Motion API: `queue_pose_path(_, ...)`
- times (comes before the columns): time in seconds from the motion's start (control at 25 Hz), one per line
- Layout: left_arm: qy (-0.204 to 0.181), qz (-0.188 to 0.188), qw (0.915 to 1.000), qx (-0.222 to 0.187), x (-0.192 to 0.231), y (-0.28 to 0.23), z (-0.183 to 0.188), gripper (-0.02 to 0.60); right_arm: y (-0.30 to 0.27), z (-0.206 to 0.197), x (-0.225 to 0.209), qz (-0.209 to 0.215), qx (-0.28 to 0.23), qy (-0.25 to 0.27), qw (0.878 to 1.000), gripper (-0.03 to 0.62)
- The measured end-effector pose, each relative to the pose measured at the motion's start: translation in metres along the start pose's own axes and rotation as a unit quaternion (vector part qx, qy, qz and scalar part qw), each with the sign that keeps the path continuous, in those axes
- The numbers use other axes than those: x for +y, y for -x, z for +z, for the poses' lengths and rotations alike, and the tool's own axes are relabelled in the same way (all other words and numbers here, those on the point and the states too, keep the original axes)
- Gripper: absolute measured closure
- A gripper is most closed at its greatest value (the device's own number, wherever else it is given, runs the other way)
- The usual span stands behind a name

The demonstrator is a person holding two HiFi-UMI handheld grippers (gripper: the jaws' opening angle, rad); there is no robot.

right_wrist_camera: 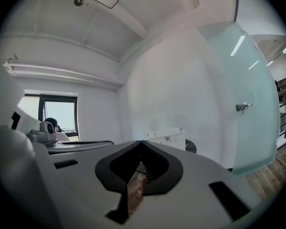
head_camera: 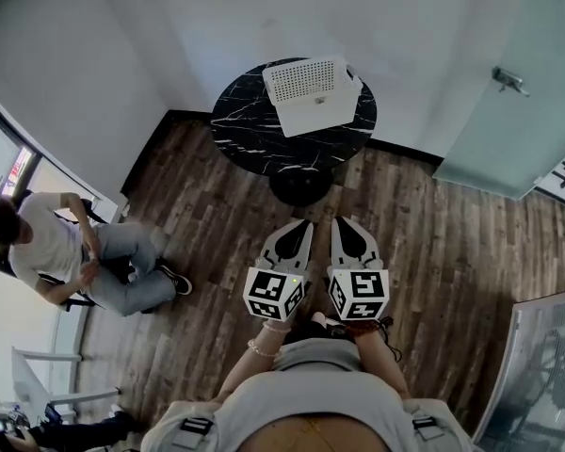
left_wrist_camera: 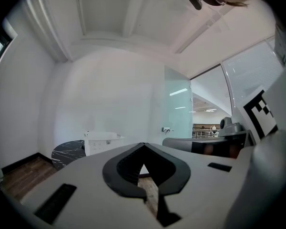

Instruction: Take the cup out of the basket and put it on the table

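A white perforated basket stands on the far side of a round black marble table. No cup shows in any view; the basket's inside is hidden. My left gripper and right gripper hang side by side close to my body, well short of the table and pointing toward it. Both are shut with nothing between the jaws. In the left gripper view the basket and table lie far beyond the left gripper. The right gripper has the basket beyond its tips.
A person sits on a chair at the left by the window. A frosted glass door with a handle closes the right side. Wooden floor runs between me and the table. A glass panel stands at the lower right.
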State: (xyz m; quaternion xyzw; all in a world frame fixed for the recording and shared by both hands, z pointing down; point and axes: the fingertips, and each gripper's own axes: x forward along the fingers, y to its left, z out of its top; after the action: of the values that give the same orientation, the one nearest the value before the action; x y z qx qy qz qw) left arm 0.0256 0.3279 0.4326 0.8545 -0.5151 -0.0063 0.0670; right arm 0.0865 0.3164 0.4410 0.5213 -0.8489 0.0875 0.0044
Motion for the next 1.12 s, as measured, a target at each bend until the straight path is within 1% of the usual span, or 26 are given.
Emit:
queue_pose_path(0.16, 0.000, -0.011, 0.9999, 0.006, -0.007, -0.011, -0.002, 0.577, 0.001, 0.000, -0.010, -0.007, -0.003, -0.003, 1.000, 0.582)
queue_pose_path(0.28, -0.003, -0.021, 0.9997, 0.010, -0.009, -0.021, -0.003, 0.577, -0.001, 0.001, -0.020, -0.020, -0.005, -0.007, 1.000, 0.582)
queue_pose_path(0.56, -0.007, -0.045, 0.9989, 0.011, -0.002, -0.052, -0.001, 0.577, -0.020, 0.005, -0.042, -0.049, -0.008, -0.009, 0.999, 0.582)
queue_pose_path(0.88, -0.007, -0.064, 0.9978, 0.013, 0.034, -0.097, 0.006, 0.577, -0.072, 0.011, -0.051, -0.062, -0.005, -0.006, 0.998, 0.582)
queue_pose_path(1.12, -0.012, -0.071, 0.9973, 0.011, 0.071, -0.126, 0.015, 0.577, -0.118, 0.017, -0.053, -0.070, -0.008, -0.004, 0.997, 0.582)
